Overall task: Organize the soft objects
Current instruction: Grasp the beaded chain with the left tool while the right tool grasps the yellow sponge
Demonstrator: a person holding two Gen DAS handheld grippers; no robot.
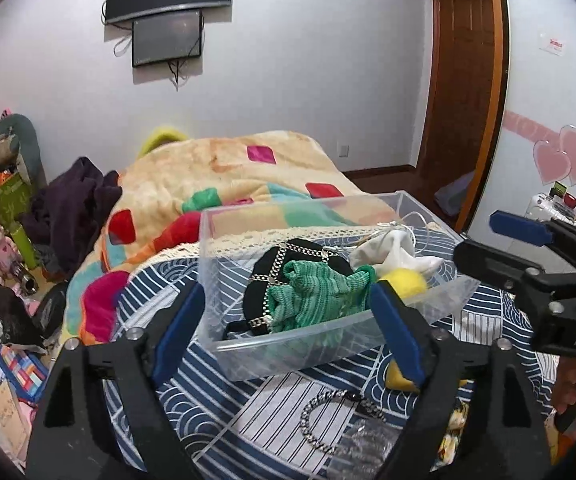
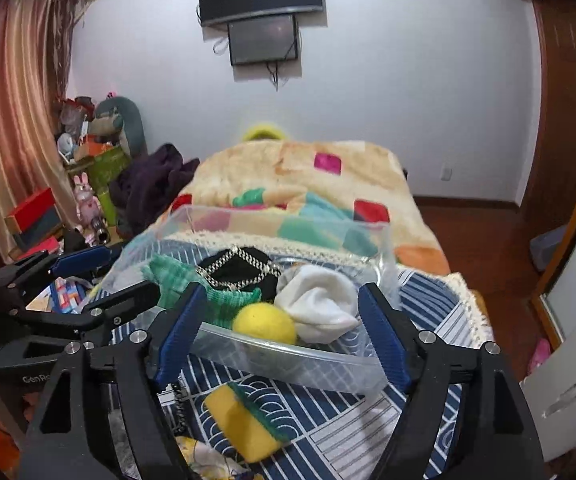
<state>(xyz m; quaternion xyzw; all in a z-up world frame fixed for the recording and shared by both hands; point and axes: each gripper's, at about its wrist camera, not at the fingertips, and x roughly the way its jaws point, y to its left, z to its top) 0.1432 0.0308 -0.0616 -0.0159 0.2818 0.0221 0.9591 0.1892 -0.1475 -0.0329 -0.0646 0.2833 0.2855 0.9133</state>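
A clear plastic bin (image 1: 248, 356) (image 2: 320, 368) sits on a blue patterned bedcover. It holds a green knit cloth (image 1: 312, 292) (image 2: 176, 276), a black item with a silver chain (image 1: 284, 256) (image 2: 240, 268), a white sock (image 1: 392, 252) (image 2: 320, 300) and a yellow ball (image 1: 406, 282) (image 2: 266, 322). A yellow sponge with a green edge (image 2: 240, 416) (image 1: 398, 378) lies in front of the bin. My left gripper (image 1: 288, 336) (image 2: 88, 276) is open and empty, over the bin's near rim. My right gripper (image 2: 280, 344) (image 1: 500, 240) is open and empty, above the bin's front wall.
A silver chain bracelet (image 1: 328, 420) and a patterned cloth (image 2: 208, 456) lie on the bedcover (image 1: 216, 432) near me. A colourful blanket (image 1: 224, 176) and a dark purple garment (image 1: 72, 204) lie behind the bin. Clutter, boxes and toys (image 1: 0, 280) fill the floor left of the bed.
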